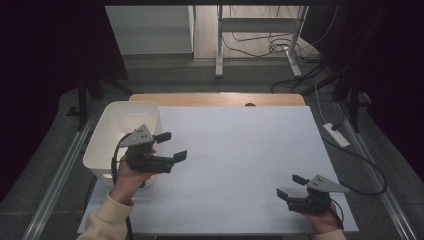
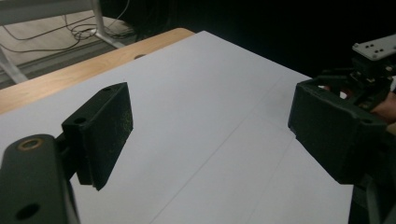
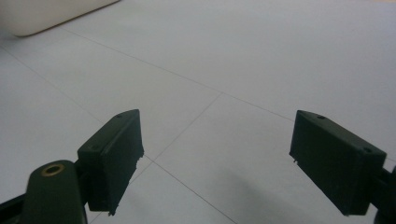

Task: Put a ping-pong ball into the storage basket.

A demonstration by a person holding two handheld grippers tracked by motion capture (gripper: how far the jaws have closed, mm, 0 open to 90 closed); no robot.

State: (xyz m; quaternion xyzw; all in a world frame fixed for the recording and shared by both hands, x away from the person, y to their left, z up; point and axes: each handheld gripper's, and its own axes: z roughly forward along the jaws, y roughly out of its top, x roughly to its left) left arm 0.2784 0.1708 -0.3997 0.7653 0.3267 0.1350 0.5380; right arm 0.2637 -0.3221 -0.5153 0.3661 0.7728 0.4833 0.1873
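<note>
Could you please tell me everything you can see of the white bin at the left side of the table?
The white bin is a rectangular, plastic-looking tub with rounded corners, a rolled rim and a slot handle low in its near wall. It stands upright on the left edge of the white table sheet, open-topped; its inside looks empty. The left gripper is beside its near right corner with jaws open; whether they touch is unclear. Its corner shows in the right gripper view.

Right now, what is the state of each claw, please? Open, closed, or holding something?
Left claw: open, holding nothing, beside the white bin.
Right claw: open, holding nothing, above the white table sheet.
</note>
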